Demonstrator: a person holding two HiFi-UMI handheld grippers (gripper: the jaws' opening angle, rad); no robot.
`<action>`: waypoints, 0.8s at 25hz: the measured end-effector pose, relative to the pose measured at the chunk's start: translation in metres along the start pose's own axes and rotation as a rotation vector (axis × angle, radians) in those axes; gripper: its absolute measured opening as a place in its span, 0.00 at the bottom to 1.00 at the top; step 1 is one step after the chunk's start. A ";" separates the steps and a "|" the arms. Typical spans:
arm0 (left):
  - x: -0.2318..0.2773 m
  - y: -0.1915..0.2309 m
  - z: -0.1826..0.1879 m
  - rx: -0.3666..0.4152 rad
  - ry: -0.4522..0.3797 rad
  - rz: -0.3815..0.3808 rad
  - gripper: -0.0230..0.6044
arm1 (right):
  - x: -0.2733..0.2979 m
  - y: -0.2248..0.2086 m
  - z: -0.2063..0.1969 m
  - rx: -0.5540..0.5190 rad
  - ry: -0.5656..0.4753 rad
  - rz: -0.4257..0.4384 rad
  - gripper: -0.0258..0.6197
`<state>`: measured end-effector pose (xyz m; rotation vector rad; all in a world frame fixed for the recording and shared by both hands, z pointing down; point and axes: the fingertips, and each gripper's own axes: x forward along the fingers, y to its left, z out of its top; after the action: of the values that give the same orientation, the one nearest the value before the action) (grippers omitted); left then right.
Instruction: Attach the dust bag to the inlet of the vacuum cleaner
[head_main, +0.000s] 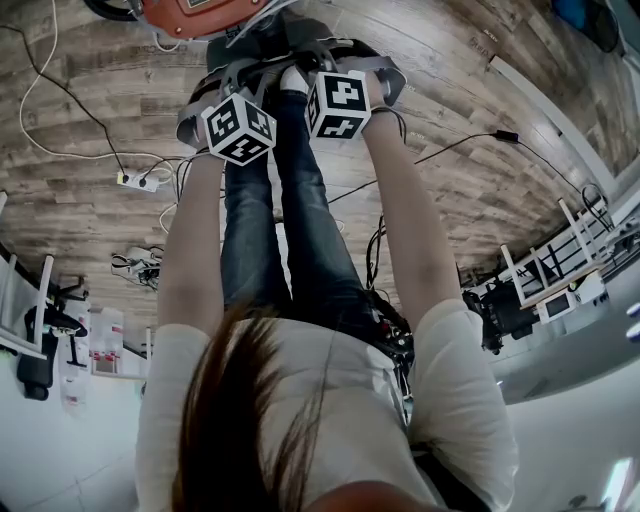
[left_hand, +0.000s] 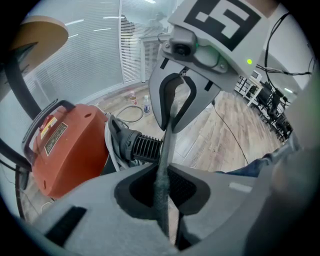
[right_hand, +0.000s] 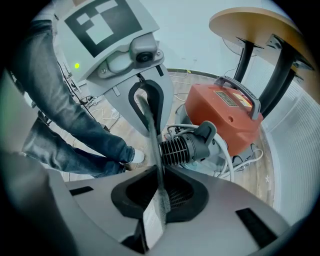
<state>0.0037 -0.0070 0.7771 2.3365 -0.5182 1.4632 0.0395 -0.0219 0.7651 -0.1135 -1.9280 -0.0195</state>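
The grey dust bag (left_hand: 167, 134) is held edge-on near the ribbed black inlet (left_hand: 142, 146) of the orange vacuum cleaner (left_hand: 70, 145), stretched between both grippers. The left gripper's (left_hand: 165, 172) fingers are nearly closed, pinching one end of the fabric. The right gripper (right_hand: 160, 170), facing it, clamps the other end beside a white label (right_hand: 152, 220). The vacuum cleaner sits on the wooden floor (left_hand: 220, 135)

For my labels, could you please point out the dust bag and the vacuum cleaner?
dust bag (left_hand: 161, 192): left gripper view, pinched grey edge.
vacuum cleaner (right_hand: 220, 125): right gripper view, orange shell.
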 end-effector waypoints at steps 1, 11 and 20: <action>0.000 0.001 0.001 -0.003 -0.001 0.002 0.10 | -0.001 -0.001 0.000 -0.006 0.000 -0.001 0.10; -0.004 0.011 0.000 -0.027 0.014 0.011 0.10 | 0.000 -0.012 0.007 -0.040 -0.010 0.004 0.11; -0.004 0.016 -0.004 -0.120 0.010 0.024 0.11 | 0.003 -0.015 0.010 -0.046 -0.013 0.032 0.11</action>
<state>-0.0085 -0.0192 0.7769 2.2364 -0.6157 1.4122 0.0280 -0.0362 0.7646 -0.1758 -1.9390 -0.0422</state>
